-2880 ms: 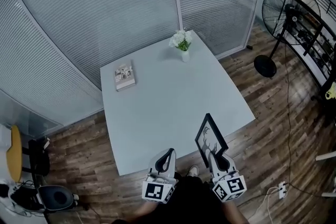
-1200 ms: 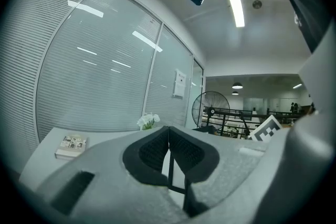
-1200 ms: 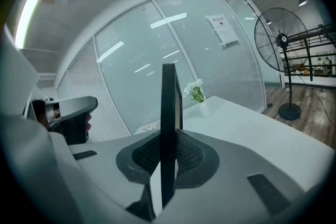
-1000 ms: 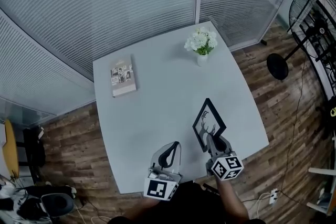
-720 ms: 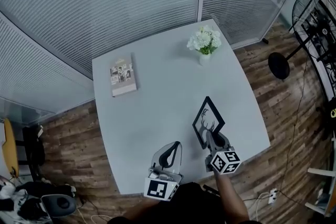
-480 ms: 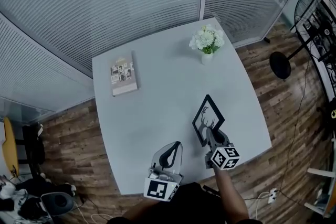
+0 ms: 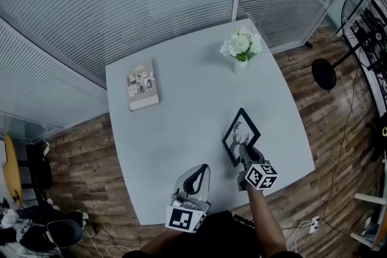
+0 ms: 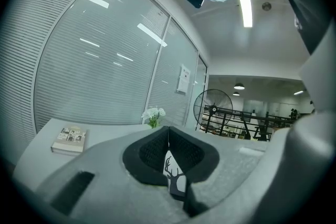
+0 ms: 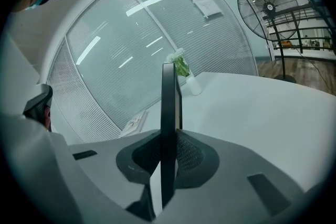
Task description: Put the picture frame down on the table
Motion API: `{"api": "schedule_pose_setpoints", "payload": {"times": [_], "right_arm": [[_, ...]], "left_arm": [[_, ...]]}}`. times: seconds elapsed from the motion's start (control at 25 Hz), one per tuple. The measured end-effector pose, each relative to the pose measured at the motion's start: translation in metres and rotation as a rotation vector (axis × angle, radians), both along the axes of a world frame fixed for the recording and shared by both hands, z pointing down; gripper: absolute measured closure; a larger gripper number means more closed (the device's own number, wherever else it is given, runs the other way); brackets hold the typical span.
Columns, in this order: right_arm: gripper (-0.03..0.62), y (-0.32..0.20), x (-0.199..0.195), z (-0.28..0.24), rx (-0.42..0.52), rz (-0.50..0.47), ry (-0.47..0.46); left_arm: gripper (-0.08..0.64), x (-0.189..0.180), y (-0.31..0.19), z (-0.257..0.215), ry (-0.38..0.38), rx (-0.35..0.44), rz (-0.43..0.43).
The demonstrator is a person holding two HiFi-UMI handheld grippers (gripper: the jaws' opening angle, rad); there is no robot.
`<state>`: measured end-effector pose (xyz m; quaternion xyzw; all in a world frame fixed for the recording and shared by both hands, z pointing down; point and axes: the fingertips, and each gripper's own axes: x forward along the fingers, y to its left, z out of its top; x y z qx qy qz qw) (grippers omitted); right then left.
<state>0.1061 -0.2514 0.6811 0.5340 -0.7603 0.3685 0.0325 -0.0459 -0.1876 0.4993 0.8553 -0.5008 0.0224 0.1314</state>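
Observation:
The picture frame [image 7: 240, 136] is black with a deer head on white. It stands upright over the front right part of the grey table [image 7: 181, 118], gripped at its lower corner by my right gripper [image 7: 245, 153]. In the right gripper view the frame [image 9: 168, 107] shows edge-on, with the right gripper [image 9: 168, 144] shut on it. Whether the frame touches the table cannot be told. My left gripper [image 7: 196, 171] hovers at the table's front edge, shut and holding nothing. In the left gripper view the pads meet at the left gripper [image 8: 168, 131], and the deer picture [image 8: 174, 177] shows beyond them.
A book [image 7: 143, 84] lies at the table's far left. A vase of white flowers [image 7: 242, 48] stands at the far right corner. Glass partitions with blinds run behind the table. A standing fan [image 7: 363, 9] is on the wooden floor to the right.
The right gripper has carried the frame from the table's front edge to further in over the table, then drifted slightly right. The left gripper has hardly moved.

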Motion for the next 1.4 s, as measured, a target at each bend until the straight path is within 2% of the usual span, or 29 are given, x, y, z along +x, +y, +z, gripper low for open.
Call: {"api": "schedule_pose_setpoints", "payload": {"times": [0.64, 1.4], "right_arm": [[0.540, -0.004, 0.018, 0.033, -0.089, 0.038, 0.065], [0.482, -0.021, 0.026, 0.083, -0.169, 0.076, 0.006]], "left_arm": [[0.545, 0.000, 0.000, 0.008, 0.007, -0.026, 0.010], [0.545, 0.002, -0.005, 0.020, 0.003, -0.043, 0.001]]}}
